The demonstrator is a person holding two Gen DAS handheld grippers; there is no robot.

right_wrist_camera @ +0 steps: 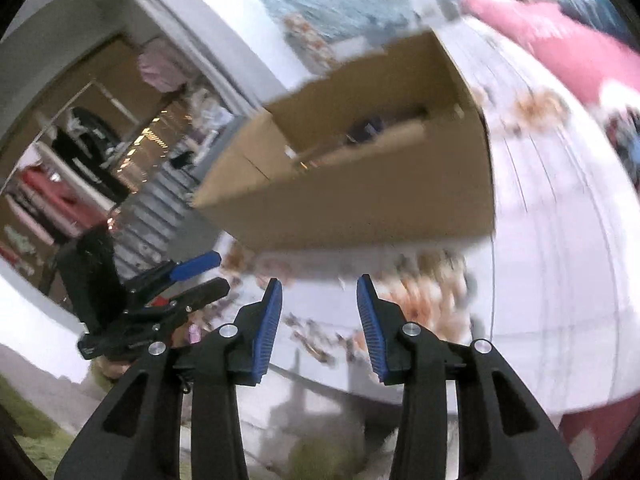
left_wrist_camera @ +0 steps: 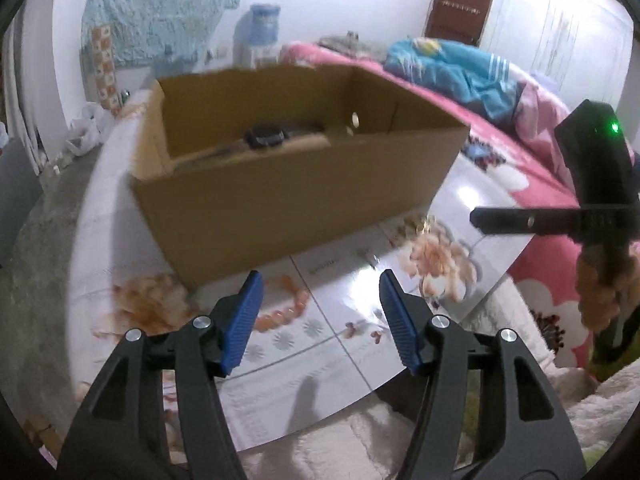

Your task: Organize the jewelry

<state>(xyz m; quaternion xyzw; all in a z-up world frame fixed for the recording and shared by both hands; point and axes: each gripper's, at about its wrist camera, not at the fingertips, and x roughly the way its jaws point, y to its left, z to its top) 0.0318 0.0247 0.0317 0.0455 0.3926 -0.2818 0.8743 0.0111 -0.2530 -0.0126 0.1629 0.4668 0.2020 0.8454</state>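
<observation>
An open cardboard box (left_wrist_camera: 288,184) stands on a glossy floral table (left_wrist_camera: 340,320); it also shows in the right wrist view (right_wrist_camera: 360,208), blurred. A dark watch (left_wrist_camera: 266,136) lies inside the box. An orange bead bracelet (left_wrist_camera: 286,308) lies on the table in front of the box, just beyond my left gripper (left_wrist_camera: 320,284), which is open and empty. My right gripper (right_wrist_camera: 319,290) is open and empty above the table's near edge; in the left wrist view it (left_wrist_camera: 476,218) sits at the right. The left gripper (right_wrist_camera: 218,272) shows at the right view's left.
A bed with pink cover (left_wrist_camera: 532,168) and blue blanket (left_wrist_camera: 456,68) lies right of the table. A water dispenser (left_wrist_camera: 260,32) stands behind the box. Concrete floor (left_wrist_camera: 44,264) is on the left. A wardrobe with clothes (right_wrist_camera: 80,168) shows in the right wrist view.
</observation>
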